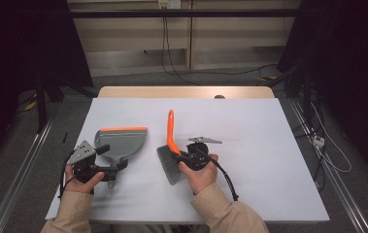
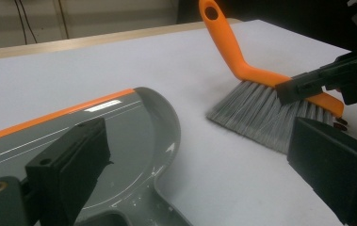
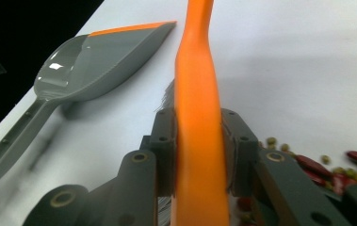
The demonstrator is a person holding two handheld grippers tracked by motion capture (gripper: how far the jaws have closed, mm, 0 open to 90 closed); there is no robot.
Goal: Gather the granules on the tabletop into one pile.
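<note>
The right hand (image 1: 198,170) hides the red and green bits (image 3: 350,172) (seeds, perhaps) in the high view.

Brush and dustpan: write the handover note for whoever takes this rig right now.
Right gripper: shut on the orange-handled brush, bristles on the white table.
Left gripper: open, jaws wide, over the handle end of the grey dustpan, which lies flat left of the brush.
Beans and red bits lie beside the brush head in the right gripper view.
Done: brush picked up.
Left: probably grip the dustpan, sweep the bits into it.
</note>
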